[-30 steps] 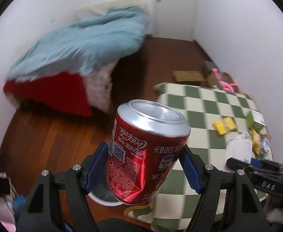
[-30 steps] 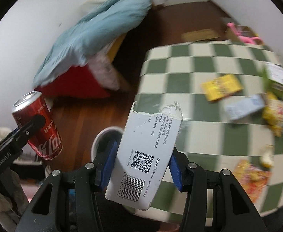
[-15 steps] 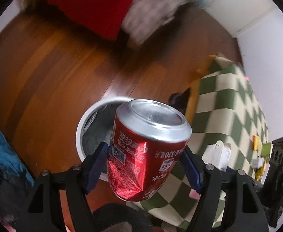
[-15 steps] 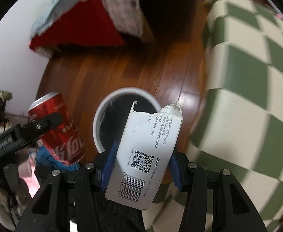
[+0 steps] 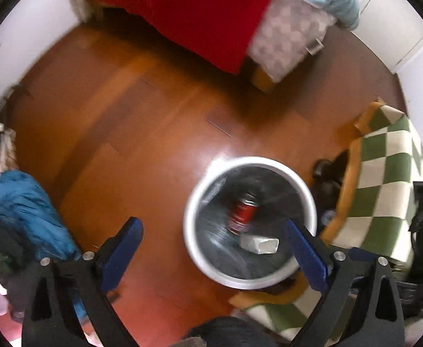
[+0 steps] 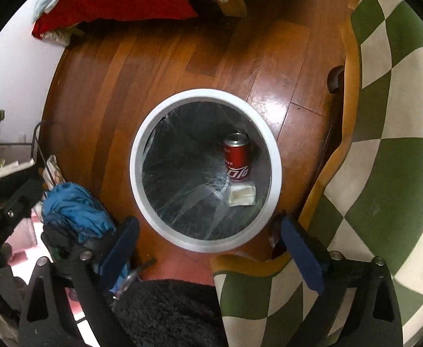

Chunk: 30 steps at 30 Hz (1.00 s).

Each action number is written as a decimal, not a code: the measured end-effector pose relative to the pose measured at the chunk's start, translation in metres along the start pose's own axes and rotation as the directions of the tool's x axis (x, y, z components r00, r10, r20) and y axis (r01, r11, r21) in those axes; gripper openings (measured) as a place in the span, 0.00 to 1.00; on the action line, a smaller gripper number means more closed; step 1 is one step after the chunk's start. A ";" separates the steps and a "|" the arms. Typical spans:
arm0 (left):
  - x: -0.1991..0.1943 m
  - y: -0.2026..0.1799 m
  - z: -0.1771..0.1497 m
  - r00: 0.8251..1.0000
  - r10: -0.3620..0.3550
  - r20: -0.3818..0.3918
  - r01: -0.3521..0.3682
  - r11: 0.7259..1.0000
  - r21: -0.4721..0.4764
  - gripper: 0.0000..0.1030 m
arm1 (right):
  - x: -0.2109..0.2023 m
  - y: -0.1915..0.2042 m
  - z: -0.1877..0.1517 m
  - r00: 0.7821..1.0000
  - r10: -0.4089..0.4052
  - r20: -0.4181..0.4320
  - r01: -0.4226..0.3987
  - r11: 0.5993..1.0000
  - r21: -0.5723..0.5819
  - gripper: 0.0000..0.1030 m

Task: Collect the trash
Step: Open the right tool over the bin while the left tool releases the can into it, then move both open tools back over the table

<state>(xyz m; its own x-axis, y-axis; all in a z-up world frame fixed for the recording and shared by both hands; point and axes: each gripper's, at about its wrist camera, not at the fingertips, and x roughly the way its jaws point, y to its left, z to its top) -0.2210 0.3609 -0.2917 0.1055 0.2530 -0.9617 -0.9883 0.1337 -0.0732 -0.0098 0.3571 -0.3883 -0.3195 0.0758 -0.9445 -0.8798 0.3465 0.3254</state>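
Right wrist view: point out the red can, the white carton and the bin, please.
red can (image 6: 237, 157), right wrist view, on its red side wall.
white carton (image 6: 242, 196), right wrist view, on its upward face.
bin (image 6: 134, 170), right wrist view, on the white rim's left arc.

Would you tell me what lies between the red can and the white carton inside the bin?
Nothing but the bin's dark liner: in the right wrist view the red can ends just above the white carton, with only a thin strip of liner between.
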 end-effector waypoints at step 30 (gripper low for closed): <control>-0.157 -0.029 -0.076 0.981 -0.022 0.192 0.002 0.994 0.105 0.97 | -0.180 0.028 -0.151 0.952 -0.002 0.306 0.046 0.989 -0.137 0.99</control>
<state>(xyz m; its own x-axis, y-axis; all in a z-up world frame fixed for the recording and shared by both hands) -0.2172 0.2444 -0.1590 0.1463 0.4290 -0.8914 -0.9710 0.2344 -0.0466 -0.0297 0.2122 -0.2029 -0.1944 0.3578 -0.9134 -0.9337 0.2181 0.2841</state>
